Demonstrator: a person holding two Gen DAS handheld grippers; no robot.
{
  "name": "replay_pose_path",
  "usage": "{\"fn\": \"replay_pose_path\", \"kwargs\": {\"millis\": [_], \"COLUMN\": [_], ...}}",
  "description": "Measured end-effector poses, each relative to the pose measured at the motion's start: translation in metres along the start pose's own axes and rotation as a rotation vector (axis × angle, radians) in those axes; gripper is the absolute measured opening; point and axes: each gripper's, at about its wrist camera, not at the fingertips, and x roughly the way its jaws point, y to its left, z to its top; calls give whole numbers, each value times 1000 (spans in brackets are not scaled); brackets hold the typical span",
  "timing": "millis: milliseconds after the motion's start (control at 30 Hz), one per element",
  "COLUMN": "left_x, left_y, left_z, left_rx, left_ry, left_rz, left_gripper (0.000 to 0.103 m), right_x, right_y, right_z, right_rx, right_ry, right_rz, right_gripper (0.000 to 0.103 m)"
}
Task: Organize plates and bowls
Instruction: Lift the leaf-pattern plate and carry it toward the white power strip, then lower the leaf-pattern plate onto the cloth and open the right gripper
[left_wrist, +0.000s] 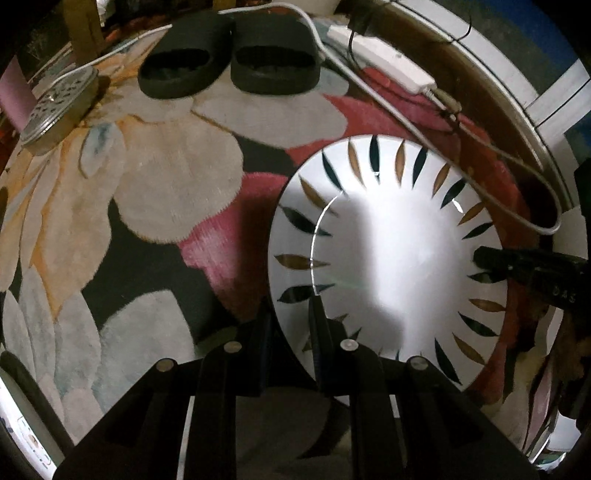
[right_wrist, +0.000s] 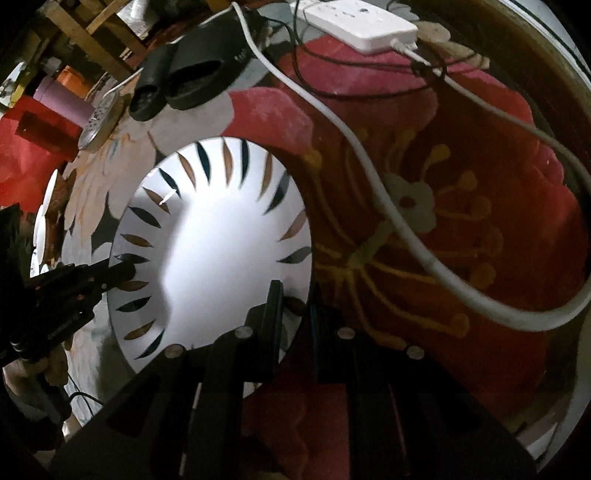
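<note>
I've got both grippers, left and right, clamped nearly shut on opposite rims of the patterned plate above the floral rug.

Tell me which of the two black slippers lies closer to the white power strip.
In the left wrist view, the right-hand slipper lies closer to the power strip. The other slipper sits beyond it, nearer the round metal tin.

The plate is white and round, with a ring of dark and brown leaf-shaped marks around its rim; its centre is plain and shines under the light; it seems to be lifted a little above the flowered carpet, gripped at two opposite edges.
</note>
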Motion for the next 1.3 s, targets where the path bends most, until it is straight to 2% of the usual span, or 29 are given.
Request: {"fn": "replay_pose_path", "kwargs": {"millis": [233,267,300,333,400,467,500,533,567,600,633,667,700,767,833,1300], "left_x": [-8,-10,-12,-15,-22,-29,-33,-38,-43,-48,-54,-61,-66,-75,-83,-125], "left_y": [-5,-4,-2,0,6,12,15,17,20,23,27,30,33,39,45,119], "left_z": [0,-1,-1,-2,-5,-8,-10,-12,-14,-17,-19,-22,-23,-26,-28,-66], "left_rx": [44,43,36,26,4,-24,-35,-43,-56,-70,-85,-98,-109,-130,-148,-295], "left_ry": [-18,-19,-19,-22,-31,-35,-41,-48,-51,-55,-66,-76,-84,-86,-89,-95], "left_rz": [37,43,40,36,29,11,9,9,8,8,12,20,29,47,61,171], "left_gripper": [19,25,38,44,65,78,79,81,88,96,99,100,101,102,102,102], "right_x": [-2,-5,-8,-11,-16,-22,-26,-27,-29,-32,-33,-35,-36,-34,-34,-15], "right_y": [-6,-7,-6,-5,-2,3,9,14,20,26,31,37,43,55,66,141], "right_z": [-1,0,1,3,5,6,5,5,4,3,3,2,2,3,6,6], "right_rx": [41,46,47,44,46,44,35,27,18,11,8,7,6,3,5,-52], "right_ry": [-6,-17,-28,-38,-52,-65,-71,-75,-81,-91,-97,-109,-114,-113,-110,-41], "right_rz": [-29,-37,-51,-68,-83,-84,-80,-74,-65,-54,-44,-29,-19,-12,-3,95], "right_gripper": [16,16,16,16,16,17,18,26,43,54,71,80,83,97,103,103]}}
